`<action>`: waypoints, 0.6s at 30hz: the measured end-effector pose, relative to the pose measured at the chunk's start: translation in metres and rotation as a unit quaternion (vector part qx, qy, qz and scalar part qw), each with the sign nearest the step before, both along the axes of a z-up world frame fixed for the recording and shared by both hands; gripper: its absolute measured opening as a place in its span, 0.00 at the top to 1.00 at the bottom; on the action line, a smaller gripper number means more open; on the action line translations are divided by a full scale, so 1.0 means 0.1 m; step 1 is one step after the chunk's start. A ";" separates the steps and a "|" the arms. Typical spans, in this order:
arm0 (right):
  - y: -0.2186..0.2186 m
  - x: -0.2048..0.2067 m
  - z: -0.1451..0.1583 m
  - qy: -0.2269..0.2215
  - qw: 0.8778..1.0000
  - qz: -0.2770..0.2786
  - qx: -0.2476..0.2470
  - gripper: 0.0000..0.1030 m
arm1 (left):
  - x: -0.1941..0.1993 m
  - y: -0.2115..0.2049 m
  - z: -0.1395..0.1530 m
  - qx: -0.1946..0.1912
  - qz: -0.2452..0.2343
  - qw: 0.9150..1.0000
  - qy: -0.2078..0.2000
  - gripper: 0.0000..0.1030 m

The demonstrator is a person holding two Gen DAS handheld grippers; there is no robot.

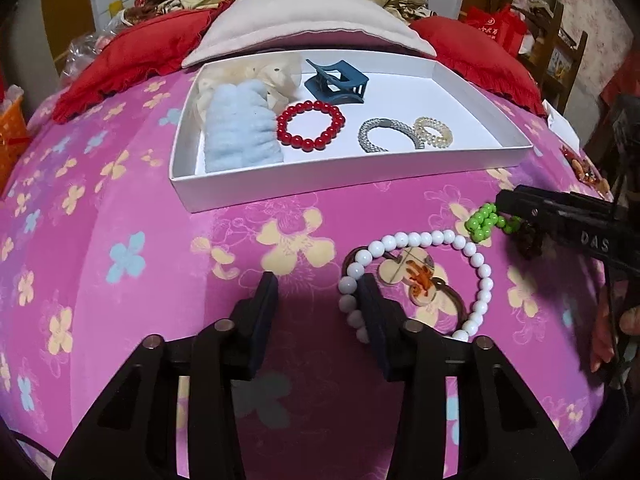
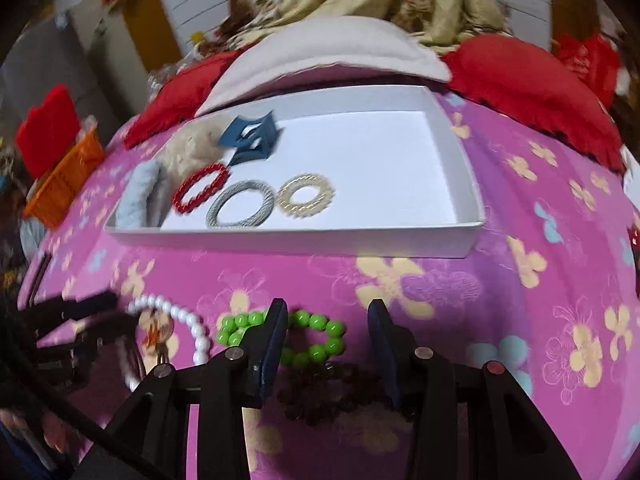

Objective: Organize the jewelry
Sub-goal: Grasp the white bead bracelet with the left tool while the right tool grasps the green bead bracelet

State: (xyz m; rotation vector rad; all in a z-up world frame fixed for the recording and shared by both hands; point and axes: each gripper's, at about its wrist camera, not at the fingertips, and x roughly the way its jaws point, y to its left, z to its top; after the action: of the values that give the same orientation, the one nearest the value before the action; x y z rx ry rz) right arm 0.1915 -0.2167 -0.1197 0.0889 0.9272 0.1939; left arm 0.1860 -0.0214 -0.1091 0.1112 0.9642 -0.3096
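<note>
Brown beads (image 2: pixel 336 392) plain only from right wrist.

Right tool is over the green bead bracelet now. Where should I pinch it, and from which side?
Pinch the far arc of the green bead bracelet, coming from above with one finger inside the loop. It lies flat on the pink cloth, its near side crowds the dark beads, and the right tool is open around that arc.

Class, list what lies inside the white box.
Inside the white box: blue hair claw, red bead bracelet, silver bracelet, pale coil tie, light blue fluffy piece and cream fabric partly covered by it.
</note>
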 end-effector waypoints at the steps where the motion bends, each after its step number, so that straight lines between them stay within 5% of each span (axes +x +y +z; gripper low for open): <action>1: 0.03 -0.01 0.00 -0.002 1.000 0.002 -0.012 0.60 | 0.01 0.01 0.00 0.002 0.001 1.000 0.000 0.74; 2: 0.08 -0.03 -0.01 -0.005 0.999 0.009 -0.031 0.60 | 0.02 0.02 0.00 0.009 0.004 1.000 -0.001 0.81; 7: 0.31 -0.15 -0.03 -0.014 0.996 0.050 -0.066 0.67 | 0.04 0.09 -0.01 0.011 0.012 1.000 -0.001 0.82; 9: 0.37 -0.18 -0.03 -0.018 0.996 0.060 -0.071 0.78 | 0.05 0.11 -0.01 0.005 0.015 1.000 -0.001 0.82; 12: 0.41 -0.18 -0.04 -0.020 0.996 0.057 -0.065 0.90 | 0.03 0.09 -0.02 0.006 0.018 1.000 -0.009 0.82; 18: 0.31 -0.20 0.10 -0.040 0.999 0.035 -0.012 0.91 | 0.00 0.12 0.03 -0.023 0.020 1.000 -0.002 0.92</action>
State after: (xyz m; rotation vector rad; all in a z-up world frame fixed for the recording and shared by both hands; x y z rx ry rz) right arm 0.1712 -0.1852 -0.1098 0.0270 0.8532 0.2502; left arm 0.1857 -0.0091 -0.1059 0.0507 0.9539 -0.2941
